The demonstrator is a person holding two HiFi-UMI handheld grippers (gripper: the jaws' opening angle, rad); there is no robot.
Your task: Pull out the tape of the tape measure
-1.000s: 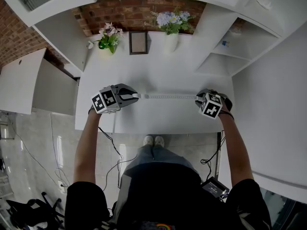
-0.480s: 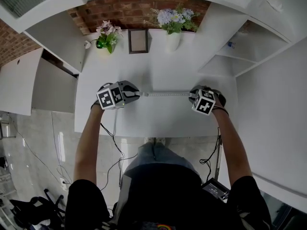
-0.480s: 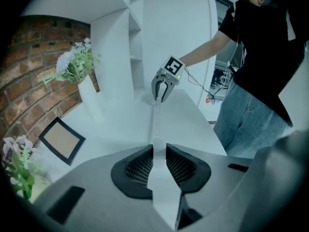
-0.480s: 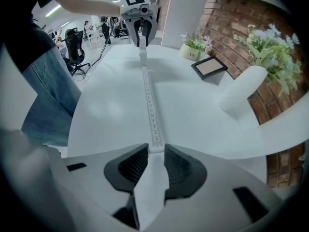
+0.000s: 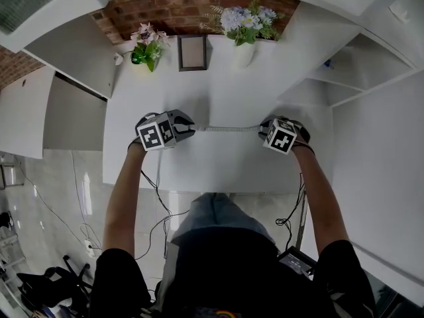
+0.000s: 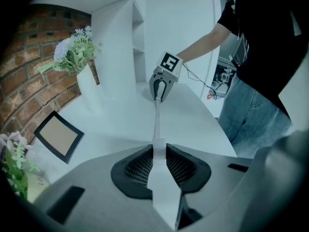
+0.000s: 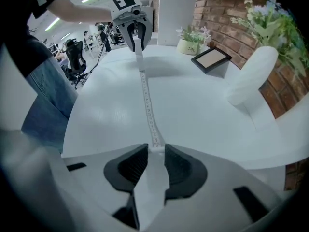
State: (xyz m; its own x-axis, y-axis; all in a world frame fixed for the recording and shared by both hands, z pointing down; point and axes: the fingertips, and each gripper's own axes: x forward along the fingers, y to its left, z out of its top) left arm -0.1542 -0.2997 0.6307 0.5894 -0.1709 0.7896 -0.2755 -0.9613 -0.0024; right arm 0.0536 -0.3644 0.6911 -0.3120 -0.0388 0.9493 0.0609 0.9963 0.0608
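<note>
Pull step under way, we judge. Left gripper [image 5: 191, 130] at 9 o'clock is clamped on one end of the tape [image 5: 228, 129]. Right gripper [image 5: 264, 130] at 3 o'clock is clamped on the other. The tape spans the table [image 5: 199, 167]. Next, we would draw the ends further apart, keeping both grips firm.

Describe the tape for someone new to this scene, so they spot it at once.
Start at the white table below the brick wall. Mid-table, the left gripper and right gripper face each other, and the tape runs straight between their tongs. It is the only thin, marked white strip; the vases and frame stand at the back.
</note>
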